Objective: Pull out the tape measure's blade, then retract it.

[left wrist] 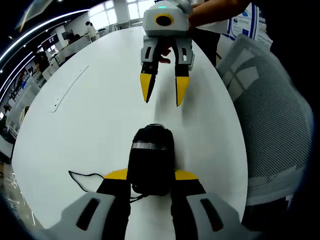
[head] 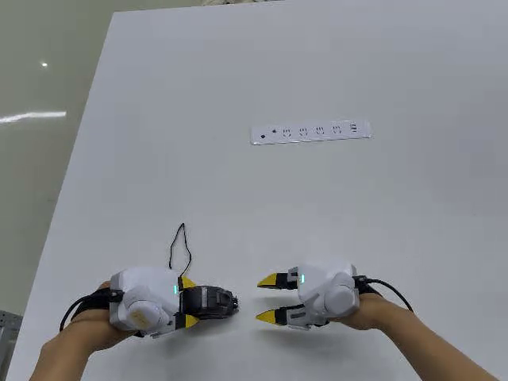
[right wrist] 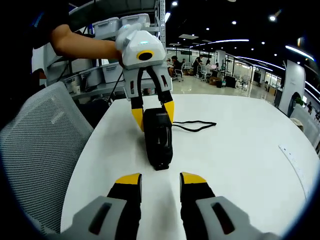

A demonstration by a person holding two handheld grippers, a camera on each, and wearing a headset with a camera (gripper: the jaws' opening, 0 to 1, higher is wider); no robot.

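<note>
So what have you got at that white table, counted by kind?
Grippers: 2, the left gripper and the right gripper
Black tape measure: 1
White power strip: 1
Total: 4

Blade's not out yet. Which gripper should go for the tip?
Right, probably. The left gripper is shut on the tape measure, while the right gripper is open, empty and pointed straight at its free end.
</note>
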